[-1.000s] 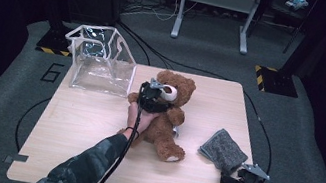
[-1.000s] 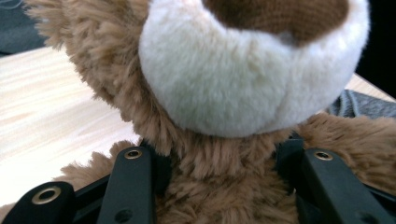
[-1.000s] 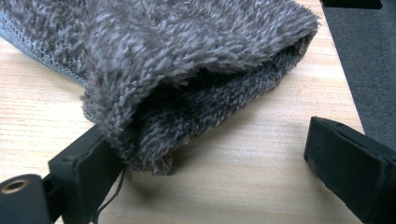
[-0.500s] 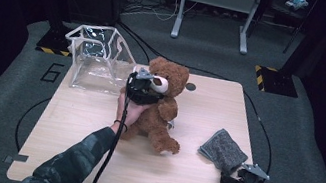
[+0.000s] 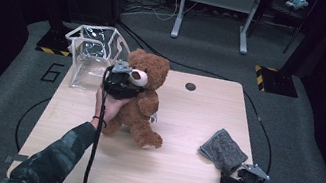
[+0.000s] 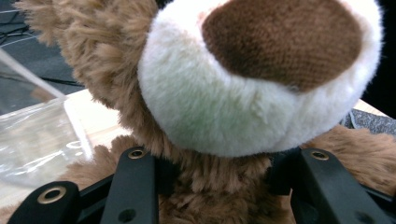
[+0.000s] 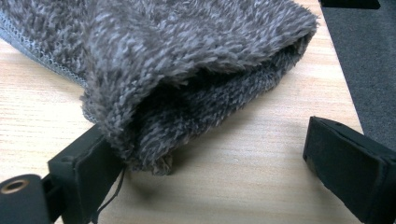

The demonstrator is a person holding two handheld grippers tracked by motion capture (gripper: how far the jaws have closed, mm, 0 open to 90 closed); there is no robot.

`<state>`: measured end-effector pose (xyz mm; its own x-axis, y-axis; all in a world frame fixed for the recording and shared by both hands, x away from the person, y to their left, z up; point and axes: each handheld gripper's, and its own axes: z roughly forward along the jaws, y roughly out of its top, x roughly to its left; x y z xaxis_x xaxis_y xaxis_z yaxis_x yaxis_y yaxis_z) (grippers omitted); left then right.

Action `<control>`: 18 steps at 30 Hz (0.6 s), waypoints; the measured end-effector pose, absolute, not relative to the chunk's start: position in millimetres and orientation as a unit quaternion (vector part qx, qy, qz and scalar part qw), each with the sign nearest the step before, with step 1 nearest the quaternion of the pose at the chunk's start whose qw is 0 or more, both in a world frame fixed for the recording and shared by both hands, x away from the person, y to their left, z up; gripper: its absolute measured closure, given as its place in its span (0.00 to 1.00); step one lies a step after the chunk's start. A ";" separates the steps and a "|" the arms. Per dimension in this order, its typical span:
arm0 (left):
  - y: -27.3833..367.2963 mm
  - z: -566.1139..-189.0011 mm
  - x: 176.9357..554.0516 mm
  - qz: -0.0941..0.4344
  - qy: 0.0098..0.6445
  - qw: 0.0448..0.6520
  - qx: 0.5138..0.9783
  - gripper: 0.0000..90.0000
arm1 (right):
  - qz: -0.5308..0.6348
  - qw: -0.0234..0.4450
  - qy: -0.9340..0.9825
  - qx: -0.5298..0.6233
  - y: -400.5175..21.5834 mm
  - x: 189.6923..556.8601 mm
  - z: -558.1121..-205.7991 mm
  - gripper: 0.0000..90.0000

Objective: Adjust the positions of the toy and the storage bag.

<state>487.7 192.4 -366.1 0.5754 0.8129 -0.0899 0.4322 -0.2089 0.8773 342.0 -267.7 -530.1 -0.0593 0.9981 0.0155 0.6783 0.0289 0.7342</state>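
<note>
A teddy bear [image 5: 142,95] sits upright near the middle of the table [image 5: 196,123], gripped at the neck by the left gripper [image 5: 121,84].

Its 2 jaws clamp the fur below the muzzle, beside a clear plastic box [image 5: 92,53]. The right gripper [image 5: 242,179] rests with jaws apart; 1 appears to touch the grey cloth [image 5: 223,149].

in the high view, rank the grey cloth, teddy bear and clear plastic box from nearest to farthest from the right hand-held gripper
From the right hand-held gripper at the table's near right corner:
1. grey cloth, just ahead of it near the right edge.
2. teddy bear, mid-table, held by the left hand-held gripper.
3. clear plastic box, far left corner.
</note>
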 end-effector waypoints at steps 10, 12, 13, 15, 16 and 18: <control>239.6 -357.3 462.3 0.219 0.425 0.449 0.755 0.63 | 0.295 0.270 0.668 0.628 -268.2 341.8 -530.0 0.07; 244.5 -357.6 459.2 0.222 0.428 0.445 0.755 0.63 | 0.295 0.271 0.668 0.628 -268.2 341.7 -530.0 0.07; 253.1 -358.0 453.5 0.222 0.436 0.441 0.753 0.63 | 0.295 0.271 0.668 0.628 -268.2 341.8 -530.0 0.07; 265.3 -358.2 446.3 0.221 0.442 0.433 0.754 0.63 | 0.295 0.271 0.668 0.628 -268.2 341.8 -530.0 0.07; 269.5 -358.2 443.8 0.221 0.441 0.431 0.755 0.63 | 0.295 0.271 0.668 0.628 -268.2 341.8 -530.0 0.07; 279.6 -359.7 436.2 0.224 0.448 0.422 0.756 0.63 | 0.295 0.271 0.668 0.628 -268.2 341.7 -530.0 0.07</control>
